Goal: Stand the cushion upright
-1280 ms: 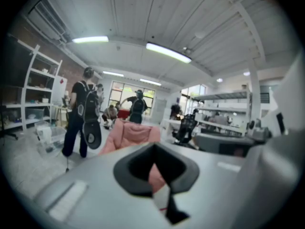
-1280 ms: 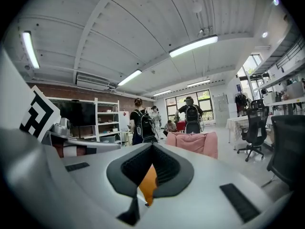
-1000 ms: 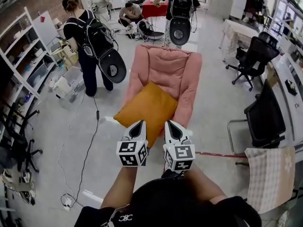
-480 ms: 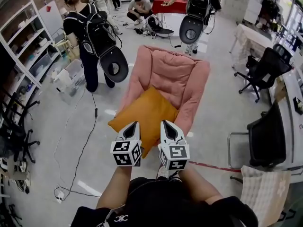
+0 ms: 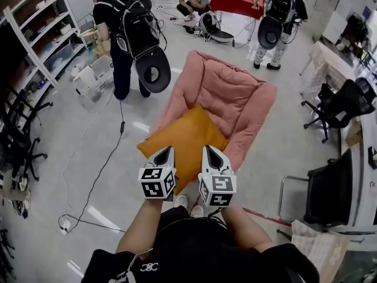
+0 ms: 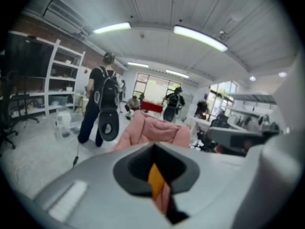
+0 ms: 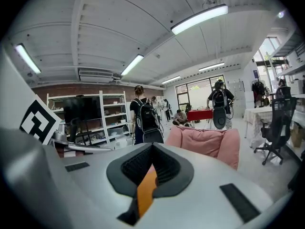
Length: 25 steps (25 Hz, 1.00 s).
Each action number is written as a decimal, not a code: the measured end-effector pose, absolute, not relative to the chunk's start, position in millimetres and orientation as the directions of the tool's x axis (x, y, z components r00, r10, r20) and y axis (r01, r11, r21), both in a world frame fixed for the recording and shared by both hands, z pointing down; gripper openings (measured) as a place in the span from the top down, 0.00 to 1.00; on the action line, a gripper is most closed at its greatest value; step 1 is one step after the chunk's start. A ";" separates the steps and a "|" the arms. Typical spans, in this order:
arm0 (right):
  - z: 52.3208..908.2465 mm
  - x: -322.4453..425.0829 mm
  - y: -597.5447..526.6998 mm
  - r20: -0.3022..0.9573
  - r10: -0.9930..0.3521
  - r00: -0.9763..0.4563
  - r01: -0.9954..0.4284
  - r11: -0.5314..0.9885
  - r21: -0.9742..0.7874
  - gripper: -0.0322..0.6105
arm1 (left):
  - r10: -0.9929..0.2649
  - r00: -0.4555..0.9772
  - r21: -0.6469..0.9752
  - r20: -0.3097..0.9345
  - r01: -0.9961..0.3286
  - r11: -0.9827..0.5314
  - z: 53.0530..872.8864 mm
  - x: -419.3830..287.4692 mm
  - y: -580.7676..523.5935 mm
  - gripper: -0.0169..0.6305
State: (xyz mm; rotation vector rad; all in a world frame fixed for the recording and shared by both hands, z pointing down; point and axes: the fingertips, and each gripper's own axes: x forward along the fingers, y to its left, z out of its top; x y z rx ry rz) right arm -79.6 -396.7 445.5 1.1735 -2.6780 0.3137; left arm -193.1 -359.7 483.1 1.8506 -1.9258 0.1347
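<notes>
1. The orange square fabric cushion (image 5: 184,141) lies on the seat of the padded pink fabric armchair (image 5: 235,96). It is turned cornerwise, with 1 corner toward the backrest and its left corner past the chair's left side.
2. The left tongs (image 5: 163,152) are held in the air on the near side of the cushion. Their 2 jaws are together and grip nothing. Through the slit between them, the left gripper view shows a strip of the cushion (image 6: 156,179) beyond.
3. The right tongs (image 5: 211,151) hang just beside the left, jaws likewise together and empty, with the cushion (image 7: 146,189) seen past them.
4. A person with a black backpack (image 5: 134,31) stands left of the armchair, near white metal shelving (image 5: 41,37).
5. A black office chair (image 5: 330,193) stands at the right, well apart from the armchair.
</notes>
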 end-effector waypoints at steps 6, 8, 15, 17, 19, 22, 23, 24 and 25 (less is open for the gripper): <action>448.6 -100.4 -408.4 0.288 -0.686 -0.668 -0.735 0.670 -0.106 0.96 | -0.918 -0.001 0.256 0.396 -0.960 0.111 483.8 -217.5 -370.5 0.98; 453.1 -105.0 -410.3 0.292 -0.682 -0.671 -0.731 0.674 -0.106 0.96 | -0.916 -0.008 0.256 0.401 -0.959 0.120 489.3 -222.2 -370.3 0.97; 468.6 -123.1 -410.5 0.341 -0.651 -0.678 -0.710 0.700 -0.076 0.96 | -0.869 -0.050 0.294 0.493 -0.930 0.220 546.5 -256.4 -361.2 0.97; 467.8 -126.5 -412.7 0.346 -0.646 -0.680 -0.706 0.705 -0.070 0.96 | -0.845 -0.063 0.316 0.531 -0.911 0.266 574.6 -270.6 -360.2 0.97; 466.6 -127.1 -415.8 0.350 -0.649 -0.675 -0.707 0.705 -0.057 0.96 | -0.819 -0.074 0.337 0.569 -0.888 0.314 604.2 -283.8 -357.3 0.97; 473.5 -123.0 -414.3 0.376 -0.655 -0.655 -0.717 0.696 -0.038 0.96 | -0.771 -0.088 0.364 0.630 -0.845 0.393 654.6 -299.6 -343.0 0.97; 476.8 -121.8 -413.7 0.386 -0.657 -0.648 -0.721 0.692 -0.033 0.96 | -0.753 -0.095 0.370 0.651 -0.826 0.424 670.7 -305.5 -338.3 0.97; 480.0 -120.9 -413.5 0.395 -0.658 -0.641 -0.725 0.688 -0.030 0.96 | -0.735 -0.102 0.374 0.671 -0.809 0.454 685.0 -311.7 -334.3 0.97; 483.3 -119.9 -413.5 0.404 -0.660 -0.634 -0.730 0.683 -0.029 0.96 | -0.717 -0.107 0.375 0.689 -0.793 0.479 697.0 -317.4 -331.3 0.95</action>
